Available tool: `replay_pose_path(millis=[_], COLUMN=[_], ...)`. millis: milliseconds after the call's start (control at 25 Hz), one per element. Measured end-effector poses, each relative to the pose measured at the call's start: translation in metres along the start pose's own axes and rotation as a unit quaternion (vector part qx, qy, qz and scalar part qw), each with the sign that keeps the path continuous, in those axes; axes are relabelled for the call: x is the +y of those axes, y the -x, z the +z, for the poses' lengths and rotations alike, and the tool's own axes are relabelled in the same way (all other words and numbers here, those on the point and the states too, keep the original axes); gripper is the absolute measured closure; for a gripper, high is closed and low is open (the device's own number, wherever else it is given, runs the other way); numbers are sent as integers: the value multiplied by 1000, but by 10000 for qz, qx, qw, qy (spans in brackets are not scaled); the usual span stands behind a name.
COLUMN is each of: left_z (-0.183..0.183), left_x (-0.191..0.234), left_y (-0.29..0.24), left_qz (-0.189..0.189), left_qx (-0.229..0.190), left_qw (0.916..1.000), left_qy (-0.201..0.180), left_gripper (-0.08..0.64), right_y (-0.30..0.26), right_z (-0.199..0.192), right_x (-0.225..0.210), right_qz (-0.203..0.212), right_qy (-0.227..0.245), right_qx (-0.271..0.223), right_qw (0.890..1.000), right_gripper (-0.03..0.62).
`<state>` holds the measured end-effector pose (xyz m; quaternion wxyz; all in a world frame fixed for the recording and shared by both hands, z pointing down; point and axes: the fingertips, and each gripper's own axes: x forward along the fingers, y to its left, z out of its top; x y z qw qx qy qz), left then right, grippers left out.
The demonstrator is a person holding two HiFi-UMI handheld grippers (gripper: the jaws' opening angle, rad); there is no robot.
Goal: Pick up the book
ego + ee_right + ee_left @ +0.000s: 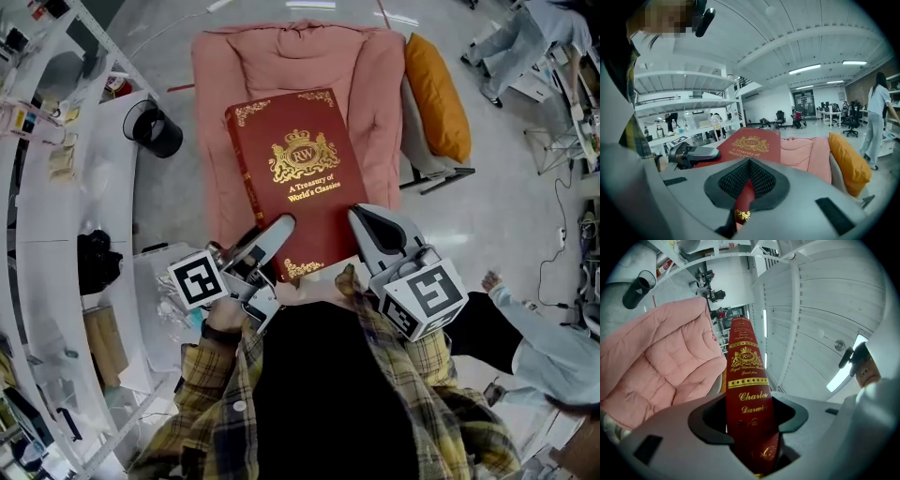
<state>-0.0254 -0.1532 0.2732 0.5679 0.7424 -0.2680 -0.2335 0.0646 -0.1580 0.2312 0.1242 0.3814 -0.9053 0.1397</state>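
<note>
The left hand-held gripper (274,234) clamps the red book (298,178) by its spine, the right hand-held gripper (364,225) its lower edge.

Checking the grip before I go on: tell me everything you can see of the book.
The book is a large dark red hardcover, closed, front cover up, with a gold RW crest, the title A Treasury of World's Classics and gold corner ornaments; its spine carries gold print. It lies roughly flat over the pink armchair. The fingers of the left gripper clamp its near spine corner, those of the right gripper its other near corner. Whether it touches the armchair I cannot tell.
</note>
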Motion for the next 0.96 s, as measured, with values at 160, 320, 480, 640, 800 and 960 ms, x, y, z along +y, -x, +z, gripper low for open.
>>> replay_pose_path(millis=[160,320,480,640,800,960], left_z=[0,0,-1,-2,-4,-2], left_x=[-2,-3,-3,-3,-4,-2], left_y=[0,0,-1,-1,1,-1], left_qz=[-17,-43,-29,-34,-20,-5], left_qx=[18,23,21,2,-4,-11], left_qw=[10000,10000,10000,10000,10000,9999], left_qy=[-10,-1,34,62,87,103], left_gripper=[314,314,314,314,314,314], right_y=[0,0,1,3,4,2], right_z=[1,1,0,0,-2,-5], right_x=[1,1,0,0,1,-3], right_qz=[3,-5,0,13,38,71], right_qy=[5,18,21,21,20,19], right_qx=[13,28,62,83,114,144], right_qw=[10000,10000,10000,10000,9999,9999], right_gripper=[577,578,577,577,578,578])
